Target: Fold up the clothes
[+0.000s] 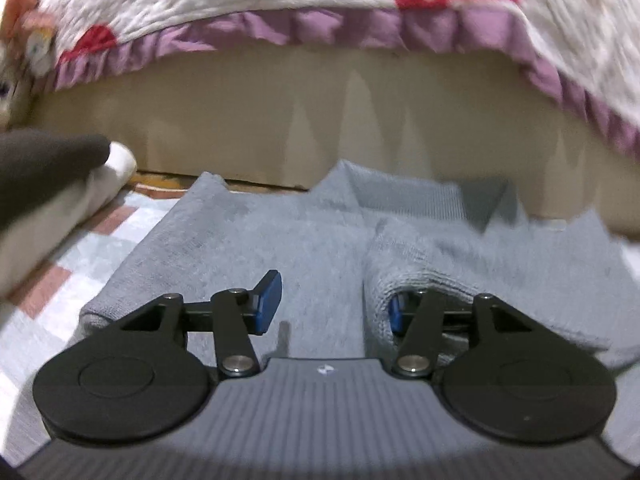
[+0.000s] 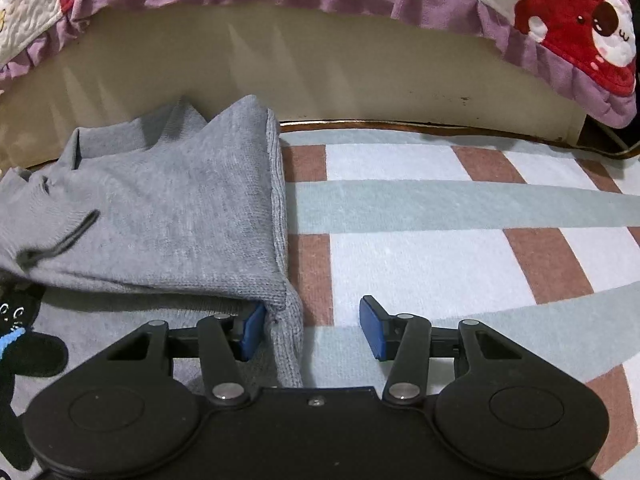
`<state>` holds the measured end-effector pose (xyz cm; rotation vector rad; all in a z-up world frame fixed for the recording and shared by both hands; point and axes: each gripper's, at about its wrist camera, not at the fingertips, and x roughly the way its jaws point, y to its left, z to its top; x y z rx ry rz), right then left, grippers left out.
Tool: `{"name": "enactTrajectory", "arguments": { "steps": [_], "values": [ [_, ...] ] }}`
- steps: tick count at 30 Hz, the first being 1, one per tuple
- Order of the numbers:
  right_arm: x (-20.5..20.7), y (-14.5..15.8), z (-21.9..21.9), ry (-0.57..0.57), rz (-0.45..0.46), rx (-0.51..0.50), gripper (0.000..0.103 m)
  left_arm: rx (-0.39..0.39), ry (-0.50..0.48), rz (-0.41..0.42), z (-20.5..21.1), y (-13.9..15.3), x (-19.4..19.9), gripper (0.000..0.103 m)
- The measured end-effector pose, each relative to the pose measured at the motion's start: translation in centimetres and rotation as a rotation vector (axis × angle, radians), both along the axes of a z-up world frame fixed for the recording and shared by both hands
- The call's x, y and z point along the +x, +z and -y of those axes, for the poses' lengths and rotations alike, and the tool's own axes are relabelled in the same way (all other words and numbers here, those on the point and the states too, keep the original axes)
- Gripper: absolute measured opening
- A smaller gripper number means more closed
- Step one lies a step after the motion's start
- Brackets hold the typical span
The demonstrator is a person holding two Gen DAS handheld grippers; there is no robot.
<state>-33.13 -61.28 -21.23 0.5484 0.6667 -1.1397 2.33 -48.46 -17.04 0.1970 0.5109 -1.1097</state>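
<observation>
1. The grey knit sweater (image 2: pixel 168 208) lies on the checked mat (image 2: pixel 440 240), filling the left half of the right wrist view and the lower centre of the left wrist view.
2. It looks soft, light and floppy; best taken at a folded edge or hem.
3. The left gripper (image 1: pixel 332 304) stands open, one finger tucked inside a sleeve fold.
4. The right gripper (image 2: pixel 312 328) stands open, straddling the sweater's lower right corner without pinching.
</observation>
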Motion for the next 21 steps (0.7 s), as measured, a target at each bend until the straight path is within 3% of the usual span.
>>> {"name": "enactTrajectory", "arguments": {
  "steps": [3, 6, 8, 10, 11, 12, 15, 17, 19, 21],
  "values": [
    [0.0, 0.1, 0.3, 0.012, -0.010, 0.006, 0.053, -0.086, -0.033, -0.067, -1.0, 0.5, 1.3, 0.053],
    [0.0, 0.1, 0.4, 0.022, -0.019, 0.007, 0.054, -0.116, -0.018, -0.103, -1.5, 0.2, 2.6, 0.057],
    [-0.1, 0.0, 0.4, 0.029, -0.026, 0.002, 0.055, -0.151, 0.036, -0.258, -2.2, -0.2, 4.4, 0.057],
    [-0.1, -0.1, 0.3, 0.032, -0.032, -0.003, 0.056, -0.173, 0.081, -0.486, -2.8, -1.5, 6.6, 0.057],
    [-0.1, -0.1, 0.3, 0.031, -0.031, -0.002, 0.056, -0.169, 0.079, -0.543, -2.8, -2.0, 7.2, 0.057],
    [-0.1, -0.1, 0.4, 0.031, -0.030, -0.001, 0.056, -0.158, 0.073, -0.549, -2.7, -2.4, 7.5, 0.057],
    [-0.1, -0.1, 0.5, 0.035, -0.034, 0.003, 0.056, -0.143, 0.075, -0.445, -2.9, -2.1, 7.1, 0.057],
    [-0.1, 0.0, 0.5, 0.039, -0.039, 0.005, 0.056, -0.186, 0.086, -0.465, -3.3, -1.7, 7.6, 0.057],
    [0.0, 0.0, 0.5, 0.041, -0.045, 0.006, 0.057, -0.243, 0.124, -0.540, -4.0, -1.6, 8.4, 0.057],
    [0.0, 0.0, 0.5, 0.042, -0.045, 0.006, 0.057, -0.296, 0.166, -0.732, -4.7, -2.7, 9.8, 0.057]
  ]
}}
